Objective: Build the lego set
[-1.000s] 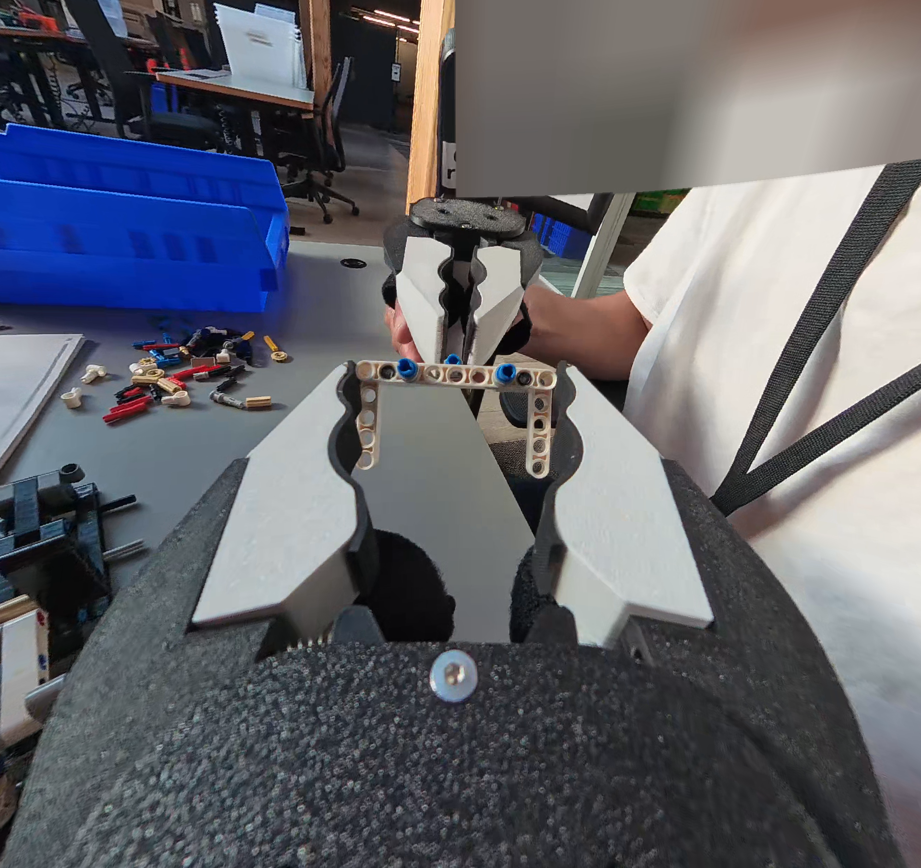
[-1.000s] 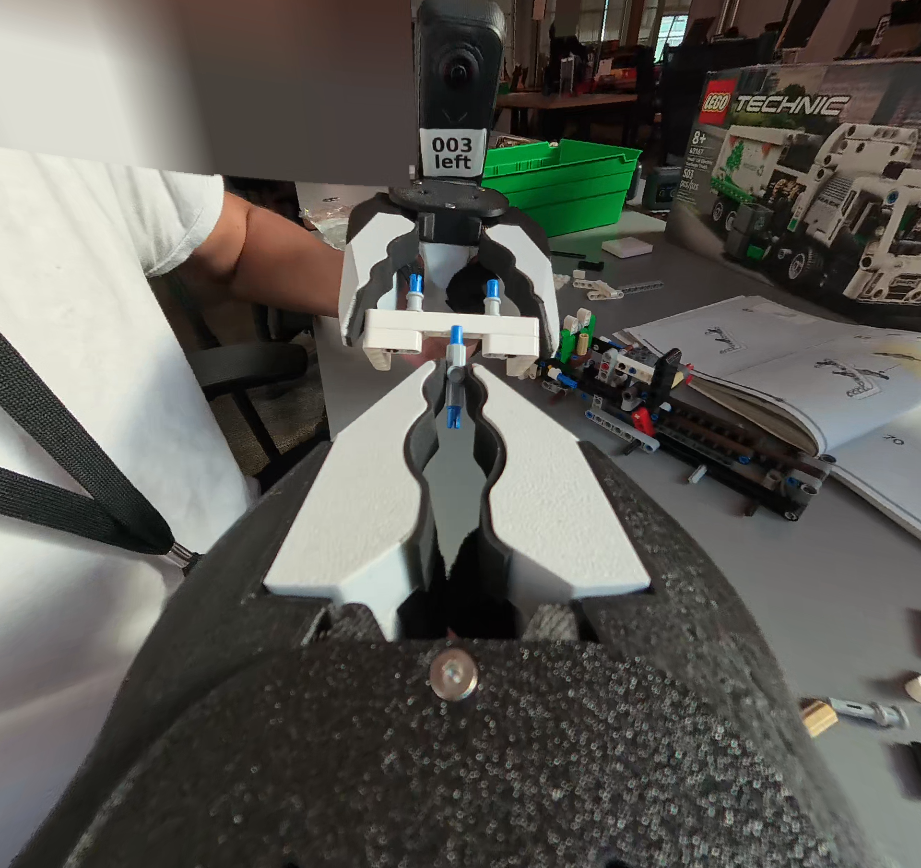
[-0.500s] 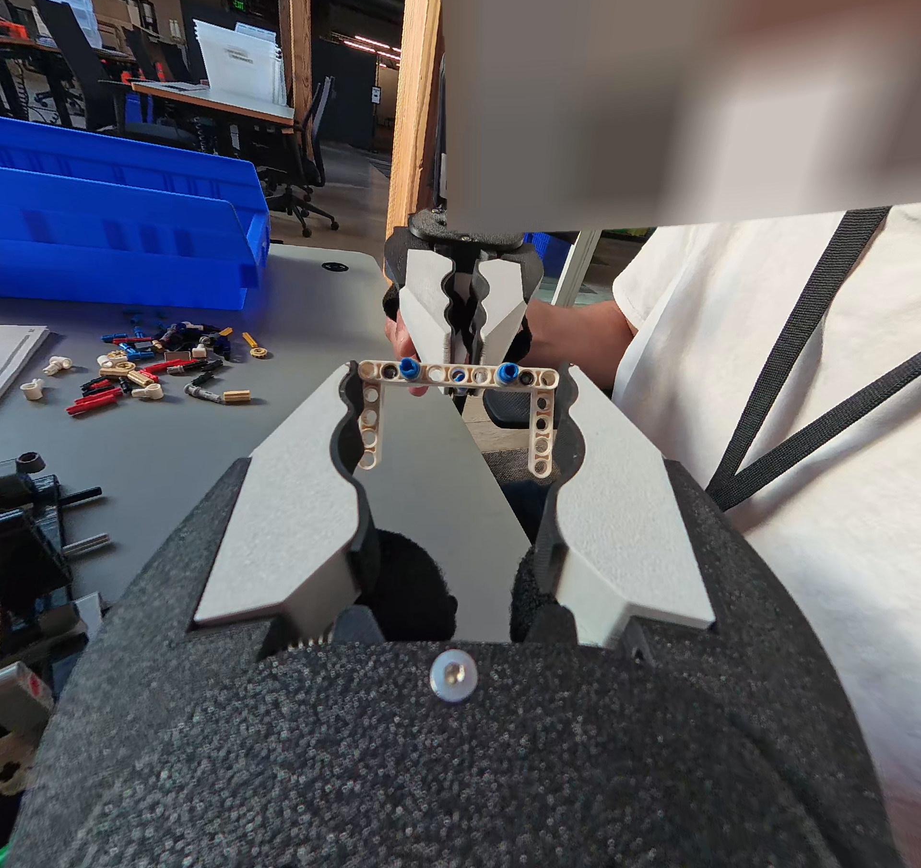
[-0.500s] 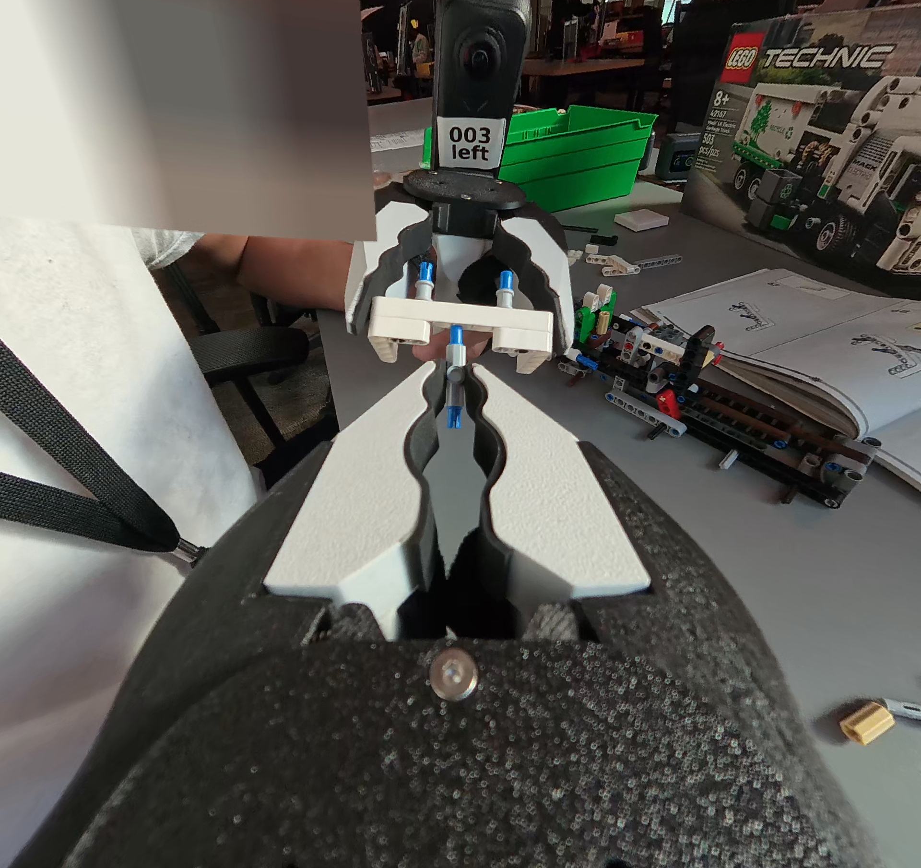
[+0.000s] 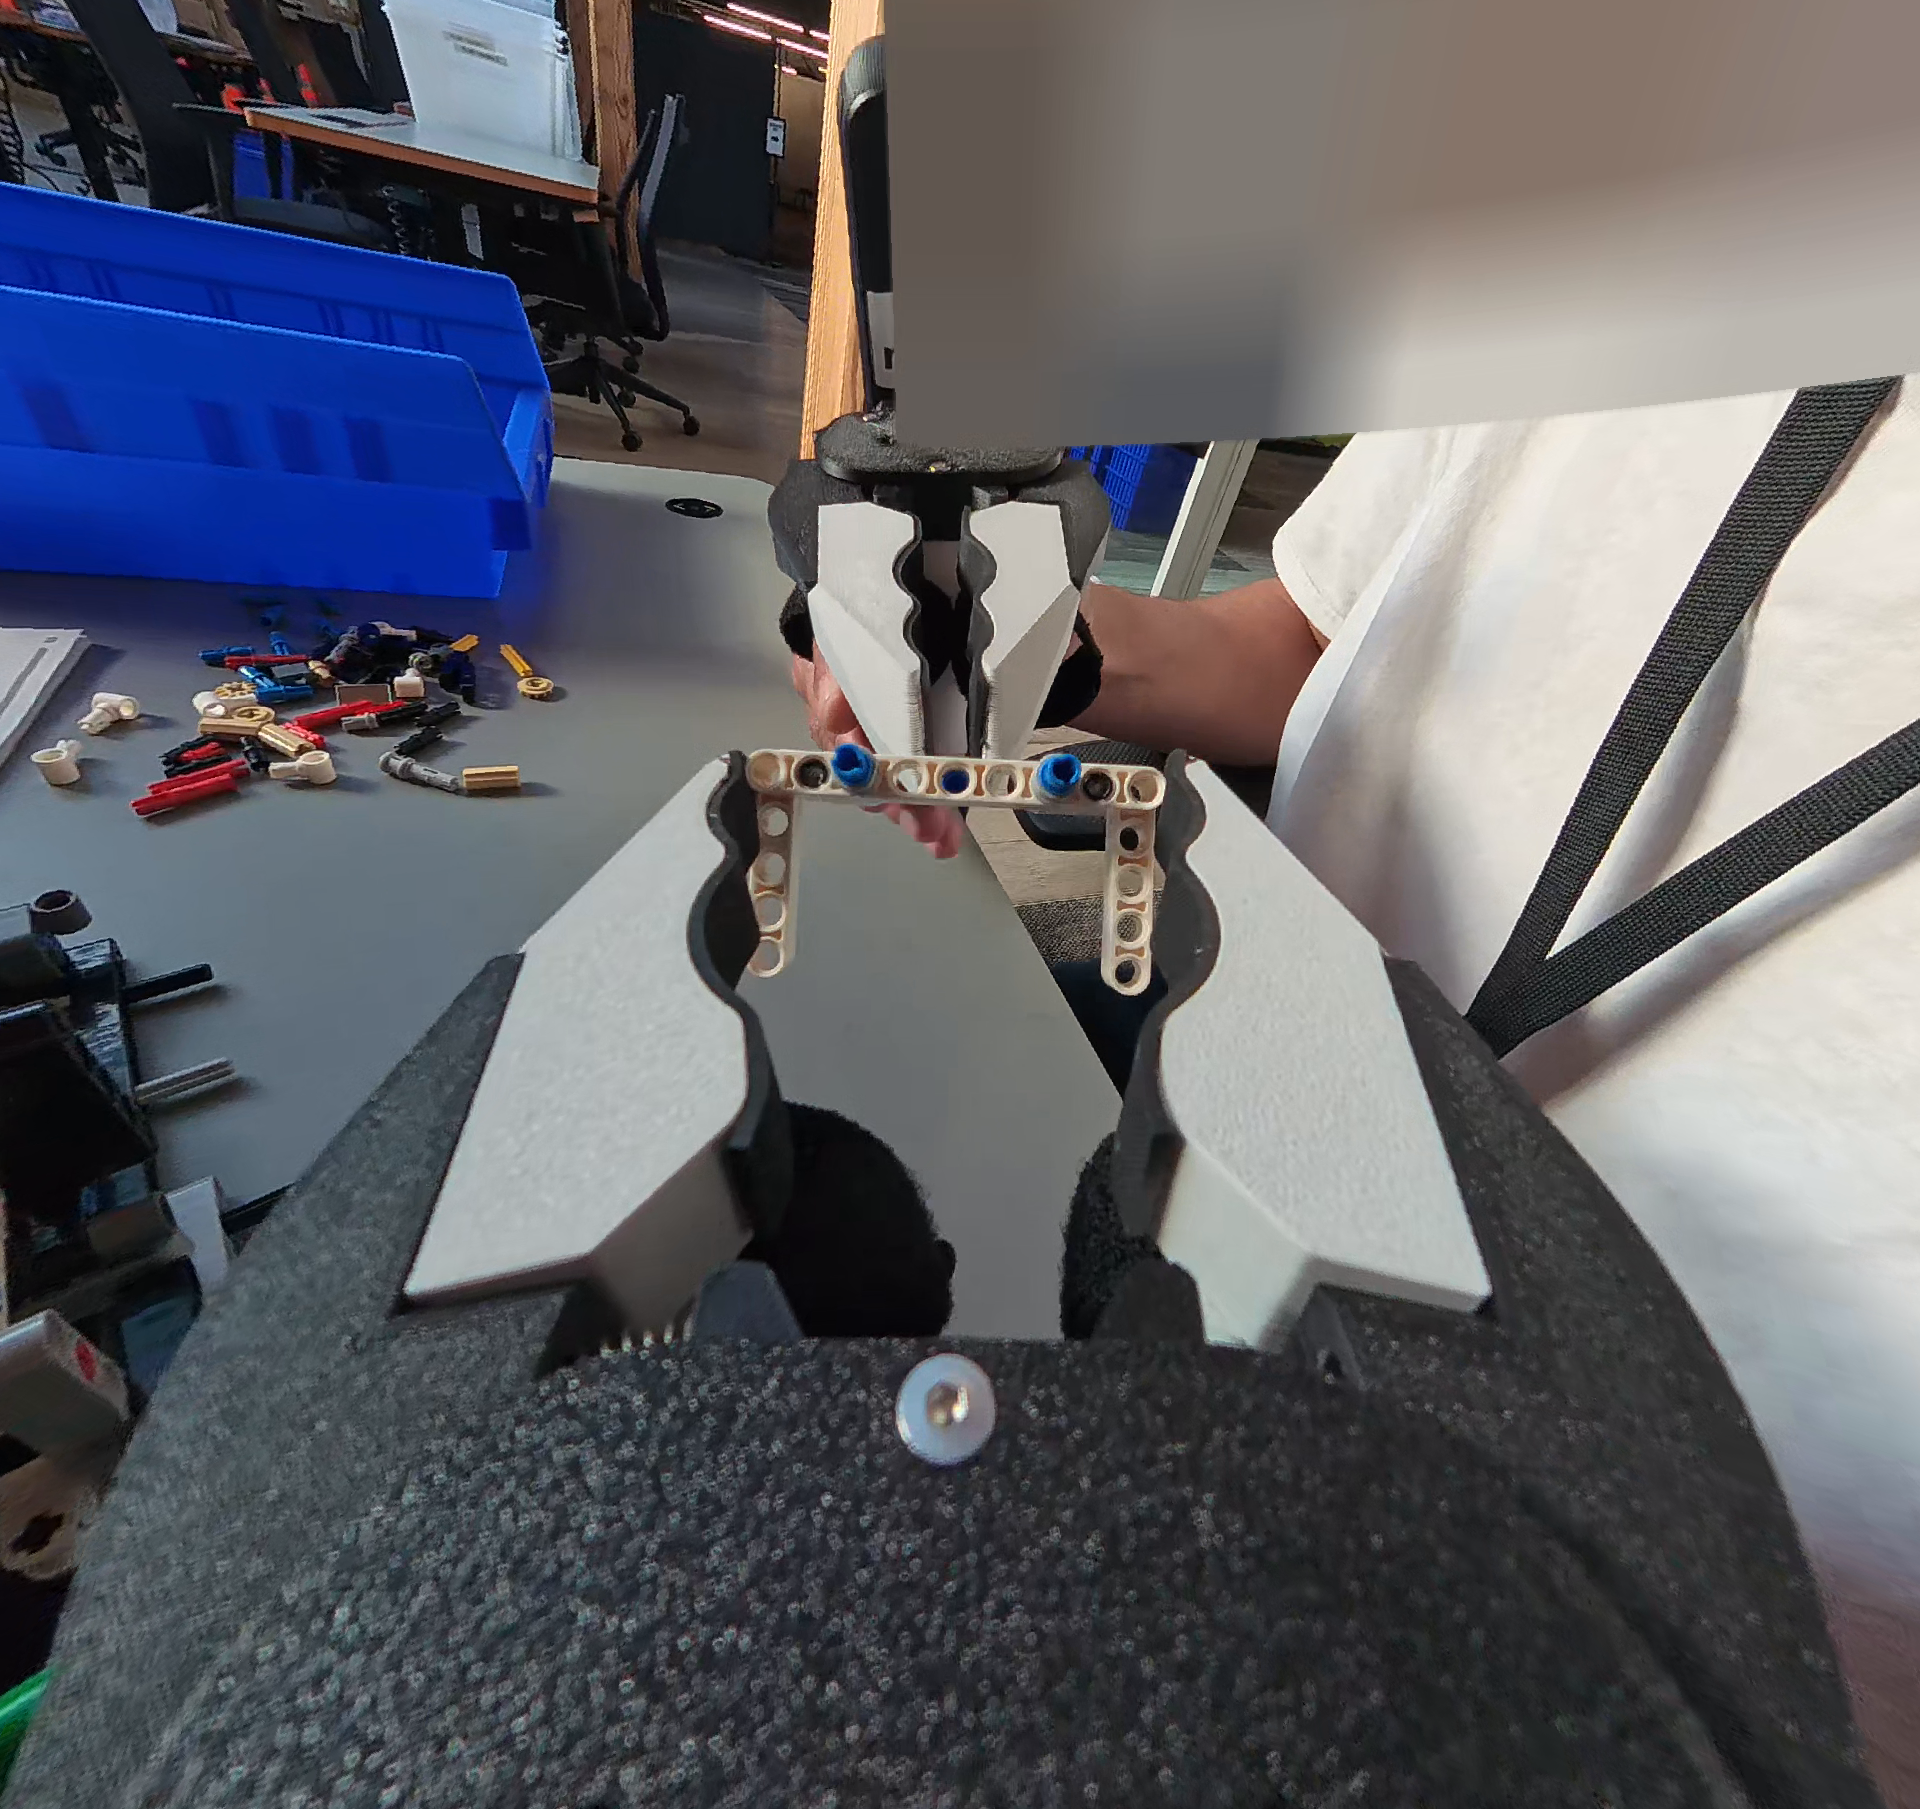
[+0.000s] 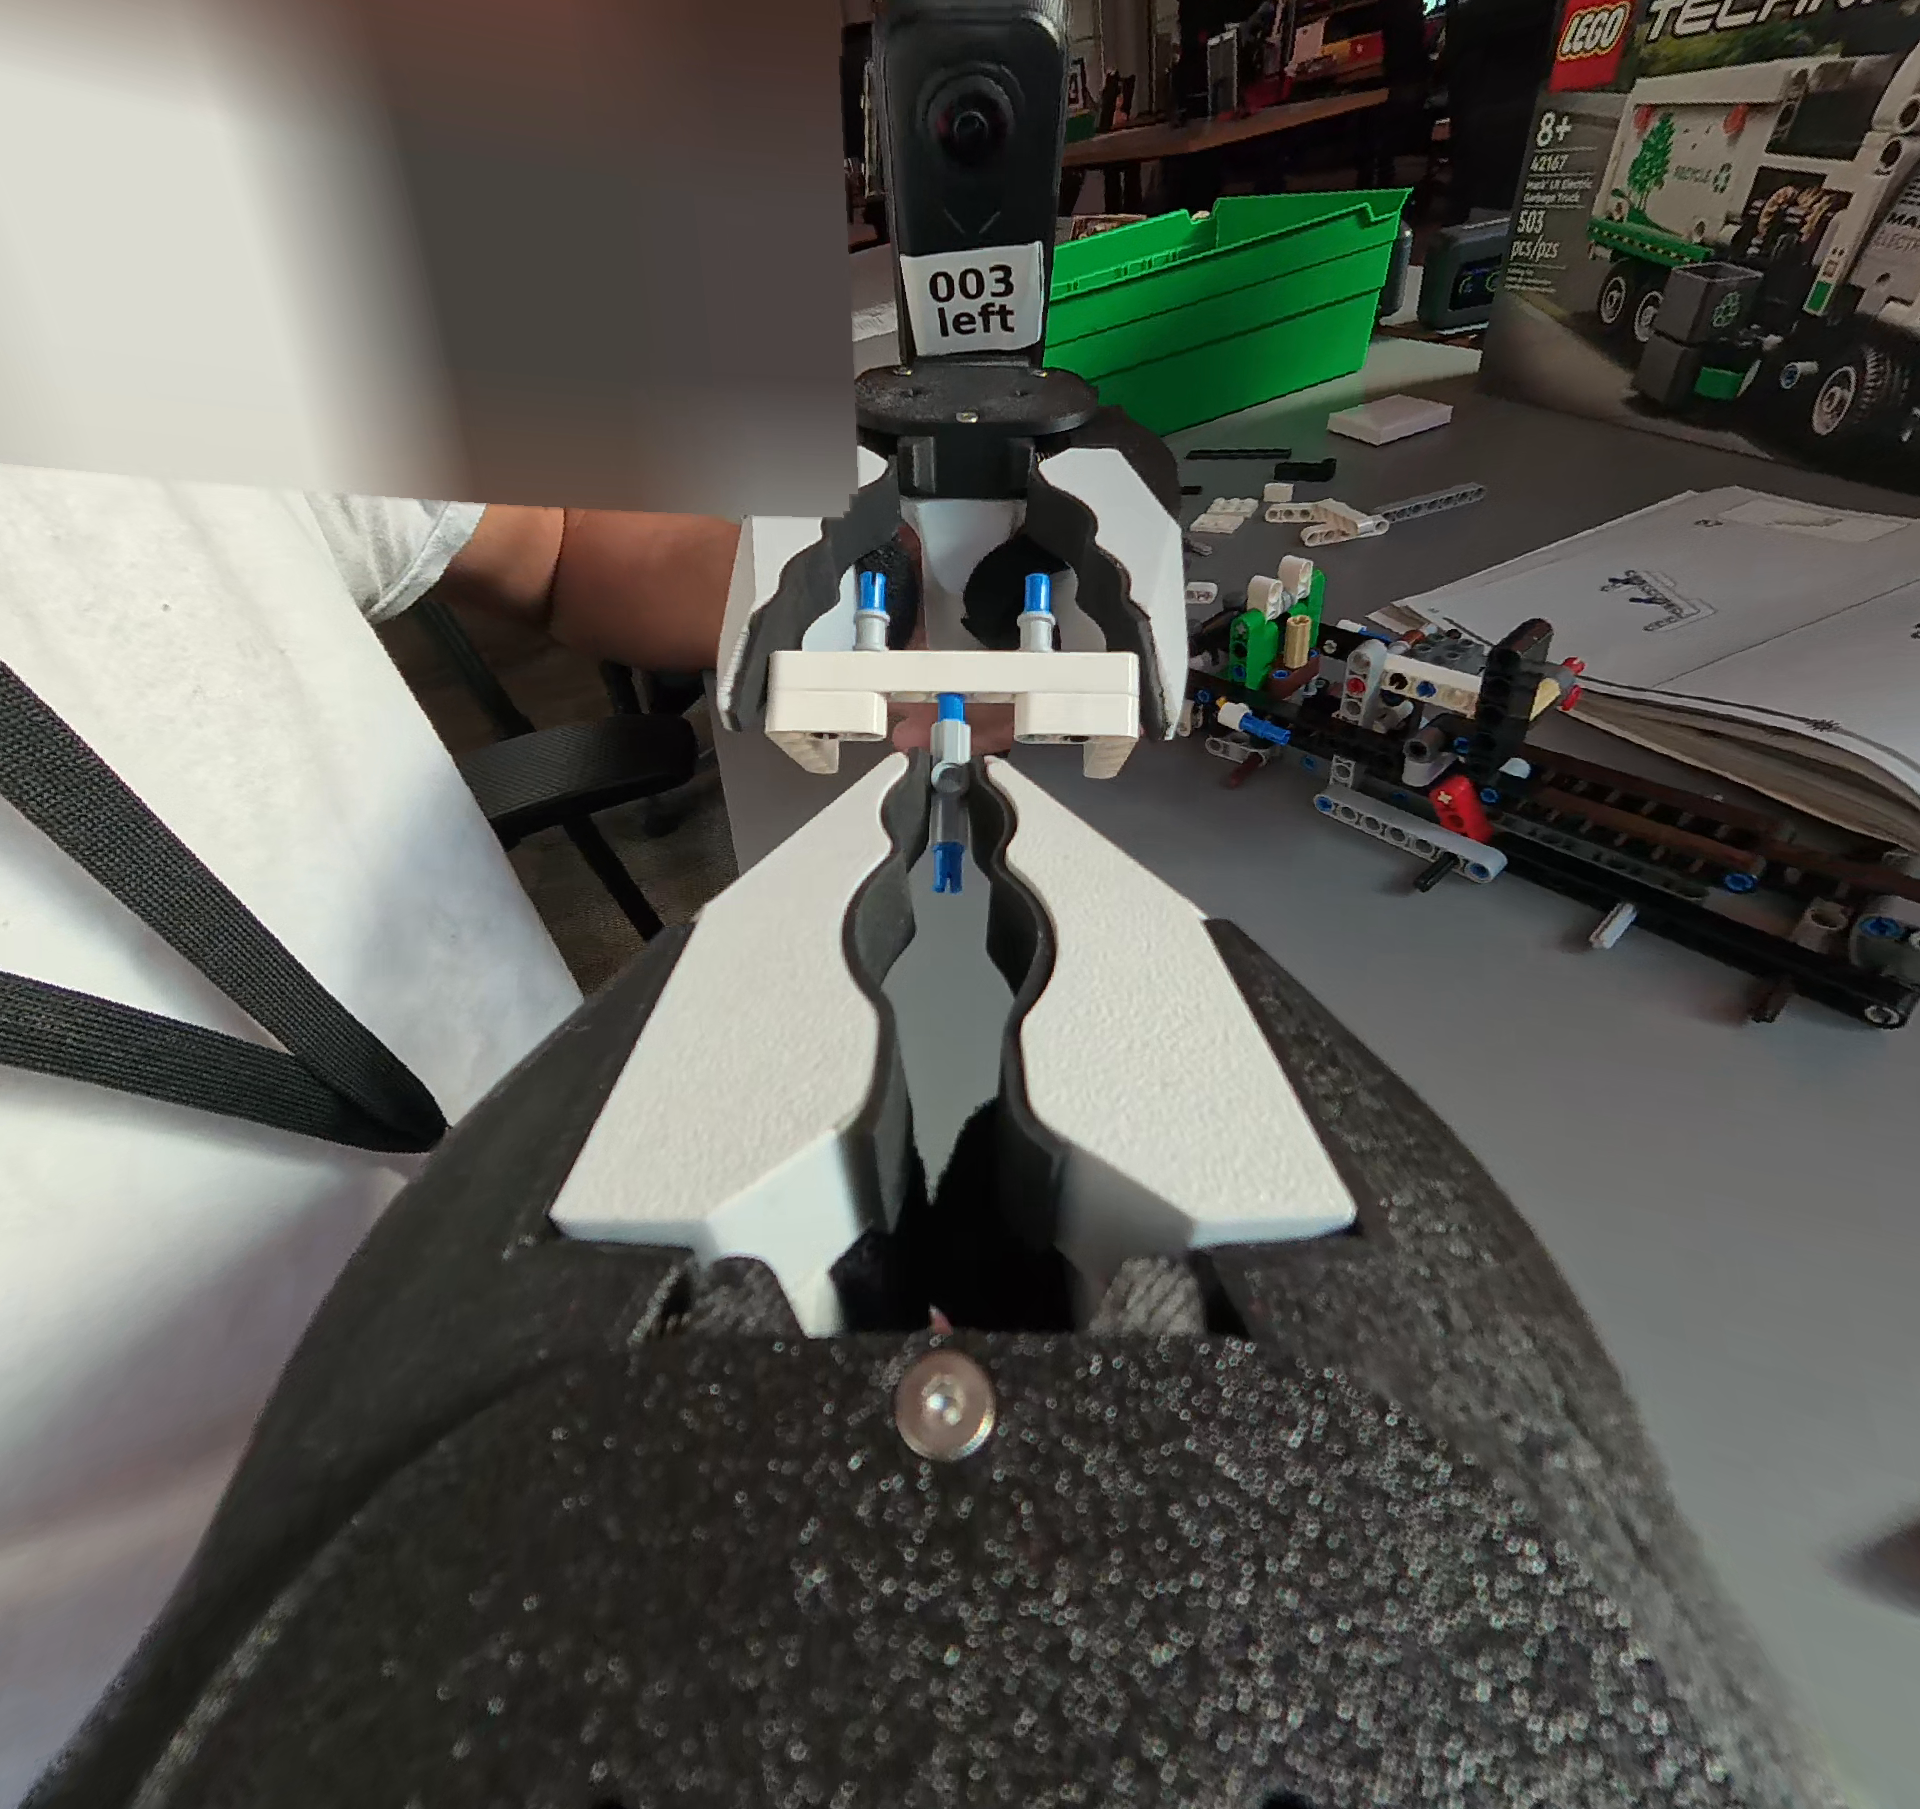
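My left gripper is shut on a white U-shaped beam frame, gripping its two side arms and holding it in the air. Two blue pins stick through the frame's cross beam. My right gripper faces it and is shut on a grey and blue pin. The pin's blue tip sits at the middle hole of the frame. In the left wrist view, the right gripper shows just behind the frame, with blue visible in the middle hole. Both grippers are held above the table edge.
A pile of loose parts lies before blue bins. A part-built dark chassis, an open instruction book, a green bin and the set's box stand on the grey table. The person's white shirt is close by. Only a small space, under 4 cm, lies between the two pairs of fingers.
The pin's blue tip has come level with the frame's middle hole and now shows inside it. Both grippers have drifted slightly together and kept their grips.
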